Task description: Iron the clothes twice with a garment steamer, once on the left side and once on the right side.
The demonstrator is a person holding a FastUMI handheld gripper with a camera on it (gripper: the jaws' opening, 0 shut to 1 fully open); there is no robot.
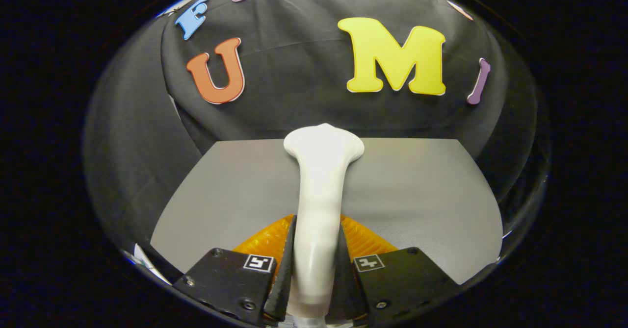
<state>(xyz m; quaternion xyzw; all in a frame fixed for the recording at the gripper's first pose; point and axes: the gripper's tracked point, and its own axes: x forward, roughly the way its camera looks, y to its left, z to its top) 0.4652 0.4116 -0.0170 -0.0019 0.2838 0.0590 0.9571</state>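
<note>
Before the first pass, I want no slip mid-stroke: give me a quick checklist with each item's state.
1. Gripper shut on the steamer: ok, both fingers press its handle.
2. Handle centred between the fingers: ok.
3. Steamer head pointing forward, beyond the fingers: ok.
4. Garment ahead of the head: not ok, just the grey tabletop and the booth wall lie ahead.
5. Steam on: cannot tell.

Garment steamer [321, 190] sits upright btwn the two fingers of the gripper [316, 269], both pressing its handle; its head is at the far end, beyond the fingertips. Table [422, 195] lies under & spreads left/right of it. Booth wall [294, 73] stands behind the table's far edge.
</note>
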